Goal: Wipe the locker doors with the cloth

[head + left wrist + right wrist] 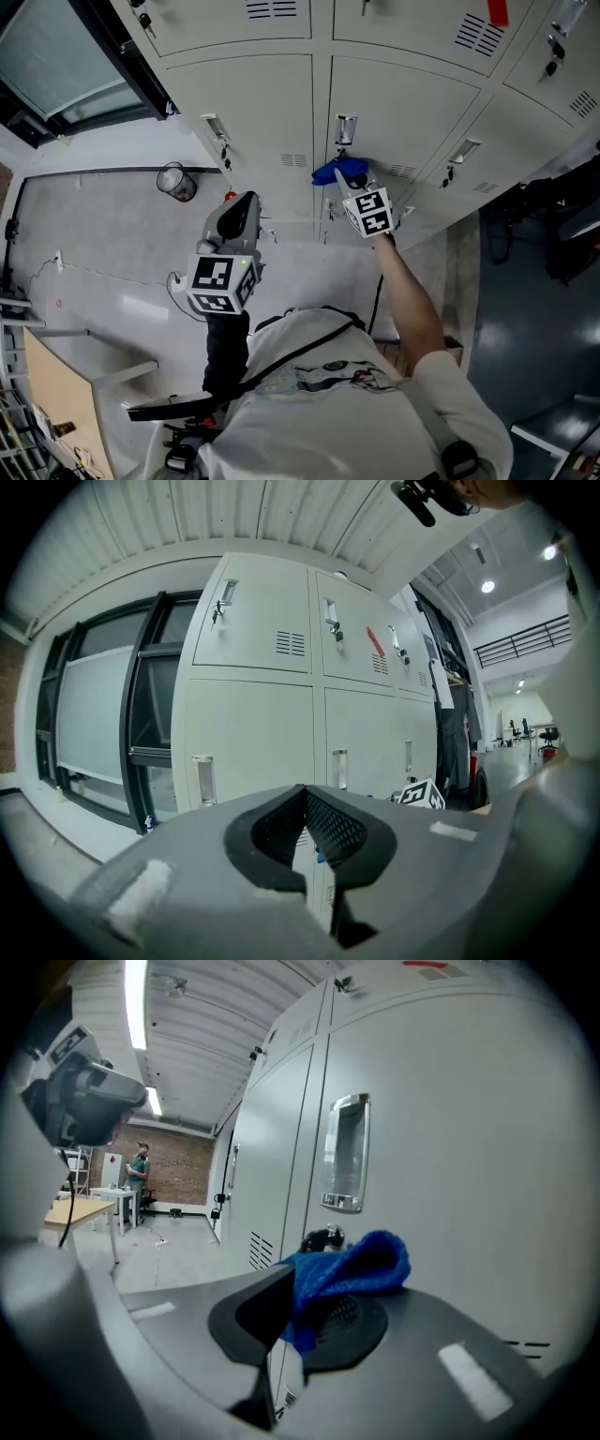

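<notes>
Pale grey locker doors (412, 103) fill the top of the head view. My right gripper (354, 180) is shut on a blue cloth (335, 172), which lies bunched against the middle door just below its handle (345, 128). In the right gripper view the cloth (361, 1260) bulges out of the right gripper (295, 1290), close to the handle (344, 1152) and a lock with keys (323, 1237). My left gripper (248, 202) hangs lower and to the left, apart from the doors. Its jaws (303, 794) meet at the tips with nothing between them.
A clear round bin (175, 181) stands on the floor by the left locker. A dark-framed window (84, 56) is at the upper left and a wooden table (56, 394) at the lower left. Dark clothes (553, 225) hang at the right. A person (141, 1162) stands far off.
</notes>
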`<state>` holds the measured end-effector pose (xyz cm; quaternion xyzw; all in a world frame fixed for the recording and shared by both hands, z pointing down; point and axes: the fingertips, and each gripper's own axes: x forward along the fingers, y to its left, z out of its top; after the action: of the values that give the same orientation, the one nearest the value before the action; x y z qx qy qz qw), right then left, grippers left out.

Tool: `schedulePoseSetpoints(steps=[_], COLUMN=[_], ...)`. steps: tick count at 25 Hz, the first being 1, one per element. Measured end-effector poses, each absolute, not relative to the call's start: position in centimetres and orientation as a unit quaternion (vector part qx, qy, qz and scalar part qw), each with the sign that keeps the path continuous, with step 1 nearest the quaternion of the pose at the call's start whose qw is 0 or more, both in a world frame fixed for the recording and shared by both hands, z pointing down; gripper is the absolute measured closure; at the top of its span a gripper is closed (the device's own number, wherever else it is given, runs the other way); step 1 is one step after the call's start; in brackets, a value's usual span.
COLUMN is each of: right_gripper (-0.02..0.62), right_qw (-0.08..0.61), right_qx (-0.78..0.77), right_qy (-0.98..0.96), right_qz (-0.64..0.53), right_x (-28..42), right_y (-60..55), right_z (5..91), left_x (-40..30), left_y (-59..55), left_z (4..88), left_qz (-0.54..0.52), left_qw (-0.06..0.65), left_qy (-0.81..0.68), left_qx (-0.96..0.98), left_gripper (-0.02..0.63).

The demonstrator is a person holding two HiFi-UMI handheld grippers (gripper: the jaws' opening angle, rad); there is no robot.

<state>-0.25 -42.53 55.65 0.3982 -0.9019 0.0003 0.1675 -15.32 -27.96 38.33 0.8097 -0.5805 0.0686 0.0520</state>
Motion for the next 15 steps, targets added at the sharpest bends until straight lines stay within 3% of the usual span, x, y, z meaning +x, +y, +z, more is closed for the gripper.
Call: schedulePoseSetpoints(steps=[8, 15], right_gripper=[0.568, 0.568], right_qw=[0.192, 0.206], right_qx=[0.427, 0.484], right_qy=[-0.883, -0.851], right_qz=[-0.019, -0.012], right_x=[0.5, 8.6], right_y=[-44.7, -44.5], right_z=[56.2, 56.8], left_x=[-16.9, -14.9], left_y=[-27.9, -28.8], left_z=[38.3, 38.8], left_qz=[0.067, 0.069], left_qw=[0.055, 0.059], left_qy=[-0.597, -0.579], left_qx=[0.797, 0.81], left_gripper=[0.607, 0.607])
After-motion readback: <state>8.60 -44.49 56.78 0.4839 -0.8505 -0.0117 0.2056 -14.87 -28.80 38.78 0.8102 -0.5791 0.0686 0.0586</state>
